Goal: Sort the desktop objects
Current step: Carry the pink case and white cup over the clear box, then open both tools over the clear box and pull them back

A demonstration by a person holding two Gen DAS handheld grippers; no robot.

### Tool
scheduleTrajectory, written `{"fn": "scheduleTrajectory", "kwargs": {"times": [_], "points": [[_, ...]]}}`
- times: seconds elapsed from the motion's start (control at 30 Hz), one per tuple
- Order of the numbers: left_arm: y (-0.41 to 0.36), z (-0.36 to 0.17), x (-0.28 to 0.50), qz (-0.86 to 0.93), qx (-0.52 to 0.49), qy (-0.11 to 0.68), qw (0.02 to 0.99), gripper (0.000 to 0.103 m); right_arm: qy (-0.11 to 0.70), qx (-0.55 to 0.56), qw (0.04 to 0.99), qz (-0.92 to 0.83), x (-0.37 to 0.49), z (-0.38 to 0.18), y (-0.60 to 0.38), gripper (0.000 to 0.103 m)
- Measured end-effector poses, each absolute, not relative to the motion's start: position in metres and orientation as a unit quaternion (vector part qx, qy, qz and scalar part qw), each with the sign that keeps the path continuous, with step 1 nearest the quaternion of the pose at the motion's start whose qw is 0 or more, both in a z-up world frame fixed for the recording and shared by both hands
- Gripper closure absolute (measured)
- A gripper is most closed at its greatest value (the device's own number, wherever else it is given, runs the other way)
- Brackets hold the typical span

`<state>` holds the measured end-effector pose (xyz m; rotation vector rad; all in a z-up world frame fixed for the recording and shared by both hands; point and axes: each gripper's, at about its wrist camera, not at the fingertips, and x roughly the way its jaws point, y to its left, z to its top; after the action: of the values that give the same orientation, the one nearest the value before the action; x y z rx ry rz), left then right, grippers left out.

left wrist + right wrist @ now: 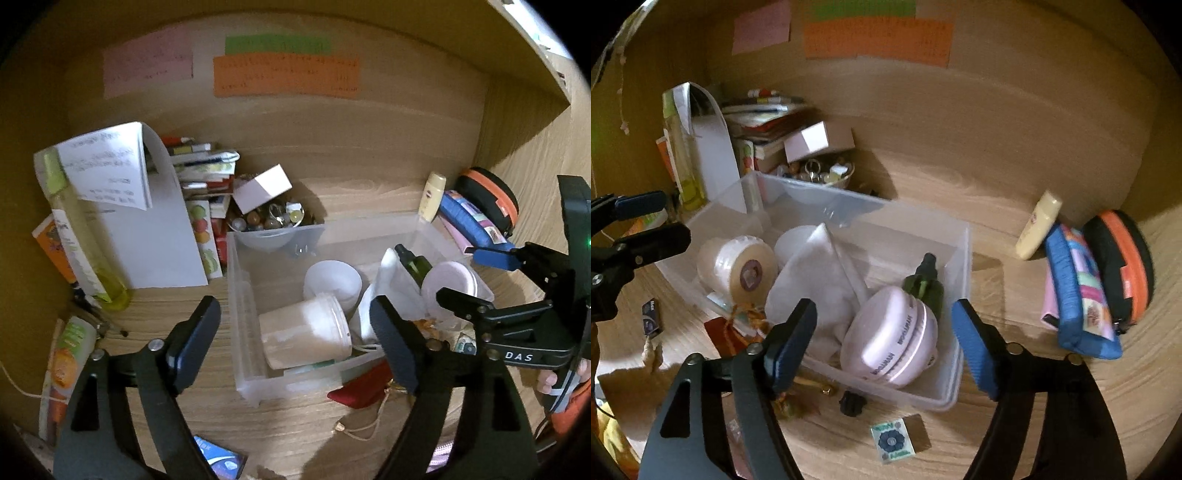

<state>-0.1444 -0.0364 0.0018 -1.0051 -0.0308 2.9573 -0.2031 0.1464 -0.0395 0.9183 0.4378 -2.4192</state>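
A clear plastic bin (pixel 240 288) (pixel 960 258) stands on the wooden desk. It holds a white tub (pixel 303 336) (pixel 738 266), a white cloth (pixel 816 280), a dark green spray bottle (pixel 923 280) (pixel 413 262) and a round lilac case (pixel 890 339). My left gripper (pixel 295 339) is open and empty, above the bin's near-left corner; it also shows in the right wrist view (pixel 650 218). My right gripper (pixel 884 343) is open and empty over the lilac case; it shows in the left wrist view (pixel 476 273).
Behind the bin: a bowl of trinkets (pixel 273 221), a small white box (pixel 262 188), stacked books (pixel 207 173), a paper sheet (pixel 155 236). At right: a cream tube (pixel 1038 225), a blue pouch (pixel 1078 295), an orange-black case (pixel 1123 266). In front: a small square packet (pixel 894 441), a red pouch (pixel 362 391), a black cap (pixel 853 402).
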Motion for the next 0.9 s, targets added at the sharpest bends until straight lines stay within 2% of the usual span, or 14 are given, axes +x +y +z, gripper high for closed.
{"fn": "scheduleTrajectory", "kwargs": {"times": [0.1,0.27,0.53,0.9], "points": [[-0.036,0.007,-0.134,0.950,-0.313,-0.009,0.003,0.012,0.161,0.328,0.251,-0.896,-0.194,-0.032,0.150,0.025],[-0.039,0.014,-0.119,0.952,-0.305,-0.015,-0.003,0.008,0.157,0.313,0.242,-0.905,-0.177,-0.022,0.157,0.020],[-0.063,0.017,-0.094,0.951,-0.306,-0.038,-0.016,0.007,0.155,0.294,0.228,-0.915,-0.148,-0.009,0.179,0.018],[-0.099,-0.016,-0.070,0.932,-0.354,-0.051,-0.052,0.007,0.152,0.312,0.210,-0.914,-0.133,-0.023,0.203,0.018]]}}
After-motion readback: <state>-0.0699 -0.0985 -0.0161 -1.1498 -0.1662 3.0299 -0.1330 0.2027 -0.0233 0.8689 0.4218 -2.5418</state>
